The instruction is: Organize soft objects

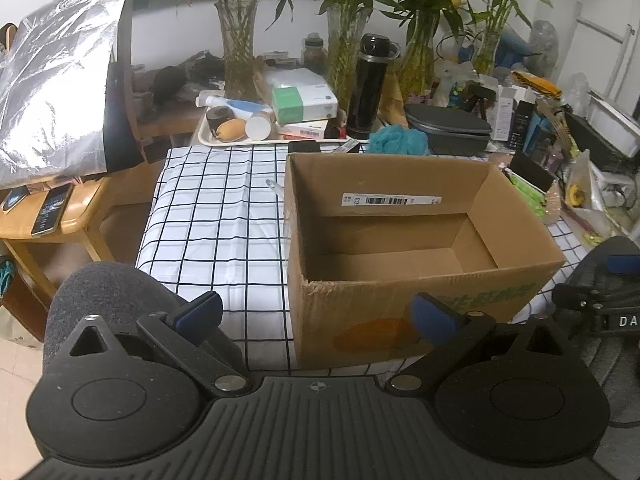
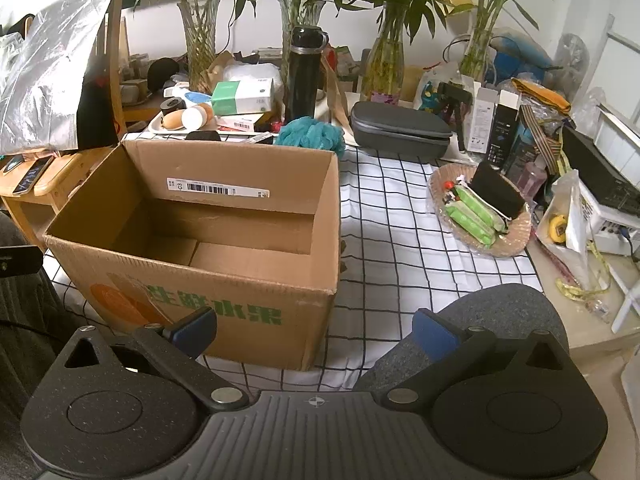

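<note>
Cardboard box (image 2: pixel 192 236) empty, nothing packed yet; teal bath pouf (image 2: pixel 312 134) waits at desk's far edge. Both grippers' jaws spread wide, holding nothing.

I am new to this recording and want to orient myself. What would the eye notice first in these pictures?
First, the open cardboard box, which is empty, standing on the checked cloth in the middle. Behind it lies a teal puff, in front of a row of vases with green plants. Both grippers, left and right, hover near the box with jaws open.
</note>
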### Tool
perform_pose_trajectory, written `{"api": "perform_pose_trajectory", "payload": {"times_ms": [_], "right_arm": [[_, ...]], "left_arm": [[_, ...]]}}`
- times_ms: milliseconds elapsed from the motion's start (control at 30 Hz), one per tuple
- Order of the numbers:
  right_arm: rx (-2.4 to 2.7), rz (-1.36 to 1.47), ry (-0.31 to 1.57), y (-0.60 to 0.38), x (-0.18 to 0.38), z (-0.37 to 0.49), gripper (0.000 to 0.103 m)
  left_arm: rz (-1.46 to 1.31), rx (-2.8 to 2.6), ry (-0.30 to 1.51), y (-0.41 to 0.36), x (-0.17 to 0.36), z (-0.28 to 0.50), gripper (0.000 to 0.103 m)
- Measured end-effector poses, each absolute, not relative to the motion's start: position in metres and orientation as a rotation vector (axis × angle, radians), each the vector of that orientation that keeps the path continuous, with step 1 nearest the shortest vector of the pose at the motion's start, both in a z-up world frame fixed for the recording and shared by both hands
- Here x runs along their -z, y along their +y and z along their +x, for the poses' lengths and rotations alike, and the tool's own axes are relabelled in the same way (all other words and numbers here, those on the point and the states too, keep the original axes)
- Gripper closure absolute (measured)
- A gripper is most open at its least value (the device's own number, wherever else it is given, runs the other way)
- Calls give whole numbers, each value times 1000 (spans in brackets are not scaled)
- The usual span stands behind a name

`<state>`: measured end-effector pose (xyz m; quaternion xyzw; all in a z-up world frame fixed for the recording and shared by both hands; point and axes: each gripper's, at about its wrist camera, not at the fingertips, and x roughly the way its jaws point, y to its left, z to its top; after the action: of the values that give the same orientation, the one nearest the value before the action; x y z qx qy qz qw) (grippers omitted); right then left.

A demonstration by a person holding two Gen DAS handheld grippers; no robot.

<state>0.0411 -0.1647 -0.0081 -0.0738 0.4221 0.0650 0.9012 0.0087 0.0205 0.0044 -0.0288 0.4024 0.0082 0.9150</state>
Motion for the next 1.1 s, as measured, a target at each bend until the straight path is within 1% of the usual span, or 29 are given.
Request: {"api": "perform_pose_trajectory", "payload": {"times_ms": [433, 667, 1100], "right_arm": [[-140, -136, 876, -168, 6, 40, 0], [-136, -135, 873, -170, 5, 42, 0], [-146, -136, 883, -175, -4, 62, 0]], "left_arm": [[-71, -26, 811, 23, -6, 10, 0], [-75, -7, 838, 23, -7, 14, 0], [-76, 51, 833, 34, -17, 29, 0]]}}
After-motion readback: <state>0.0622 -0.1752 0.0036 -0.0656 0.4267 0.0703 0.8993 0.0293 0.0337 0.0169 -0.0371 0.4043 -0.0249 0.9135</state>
